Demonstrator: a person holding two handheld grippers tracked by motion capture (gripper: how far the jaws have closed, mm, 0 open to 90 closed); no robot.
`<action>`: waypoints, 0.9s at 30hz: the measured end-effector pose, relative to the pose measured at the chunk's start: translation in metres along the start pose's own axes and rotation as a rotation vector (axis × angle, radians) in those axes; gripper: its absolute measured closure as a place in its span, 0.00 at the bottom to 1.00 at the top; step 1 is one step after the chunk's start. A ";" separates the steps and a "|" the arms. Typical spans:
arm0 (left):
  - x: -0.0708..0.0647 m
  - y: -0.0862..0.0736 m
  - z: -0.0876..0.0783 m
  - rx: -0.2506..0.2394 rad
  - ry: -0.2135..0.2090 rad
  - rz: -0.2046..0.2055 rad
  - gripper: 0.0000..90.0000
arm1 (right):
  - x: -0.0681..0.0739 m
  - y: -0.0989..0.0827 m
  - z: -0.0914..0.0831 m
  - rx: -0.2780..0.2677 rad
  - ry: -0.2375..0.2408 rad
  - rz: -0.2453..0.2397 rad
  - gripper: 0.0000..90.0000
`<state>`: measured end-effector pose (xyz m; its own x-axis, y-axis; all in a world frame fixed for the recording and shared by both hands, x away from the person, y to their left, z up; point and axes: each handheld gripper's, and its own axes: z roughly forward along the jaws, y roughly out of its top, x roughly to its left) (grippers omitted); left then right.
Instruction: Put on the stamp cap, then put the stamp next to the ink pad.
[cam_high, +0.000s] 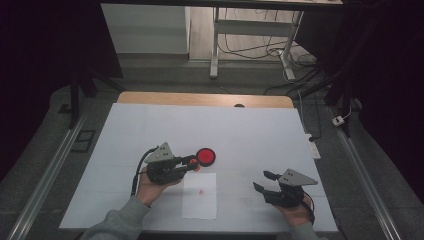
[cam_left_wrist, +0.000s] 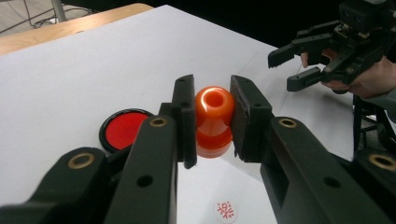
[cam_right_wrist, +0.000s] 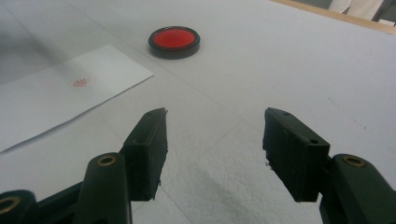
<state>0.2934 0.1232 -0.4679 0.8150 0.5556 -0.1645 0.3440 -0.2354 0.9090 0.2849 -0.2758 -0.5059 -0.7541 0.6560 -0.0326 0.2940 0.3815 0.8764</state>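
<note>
Left gripper (cam_left_wrist: 212, 116) has the orange stamp (cam_left_wrist: 213, 119) clamped between its jaws, one pad pressing on each side. The rounded knob with its small hole faces the left gripper view, and the wider base sits lower down. In the high view the left gripper (cam_high: 192, 161) hangs over the middle of the bench (cam_high: 260, 135), a little toward the near edge, with the stamp (cam_high: 193, 162) at its tip, just above the far edge of the paper (cam_high: 200, 196).

The paper lies flat near the near edge and carries a small red print (cam_high: 201, 191) at its centre. That print (cam_left_wrist: 225, 211) also shows below the stamp in the left gripper view.

The ink pad (cam_high: 206, 156), a round black tin with a red face, sits just beyond the stamp, close beside the left jaws.

Over to the right gripper (cam_high: 265, 181): it is near the near right corner, well apart from the paper. Its jaws stand wide with nothing between them, only bare bench (cam_right_wrist: 289, 60) beneath. From the right gripper view the ink pad (cam_right_wrist: 174, 41) and paper (cam_right_wrist: 60, 93) lie farther off.
</note>
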 end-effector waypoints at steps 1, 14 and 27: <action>0.001 0.000 -0.001 0.000 0.002 0.001 0.80 | 0.000 0.000 0.000 0.000 0.001 -0.001 0.44; 0.011 0.000 -0.002 0.014 0.050 -0.005 0.80 | -0.002 -0.001 0.000 -0.001 -0.009 0.007 0.44; 0.046 -0.014 0.017 0.095 0.171 -0.075 0.80 | -0.004 -0.001 0.001 -0.001 -0.018 0.014 0.44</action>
<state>0.3343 0.1387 -0.4949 0.6971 0.6999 -0.1553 0.4495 -0.2578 0.8553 0.2876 -0.2781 -0.5073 -0.7391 0.6730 -0.0288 0.3038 0.3712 0.8774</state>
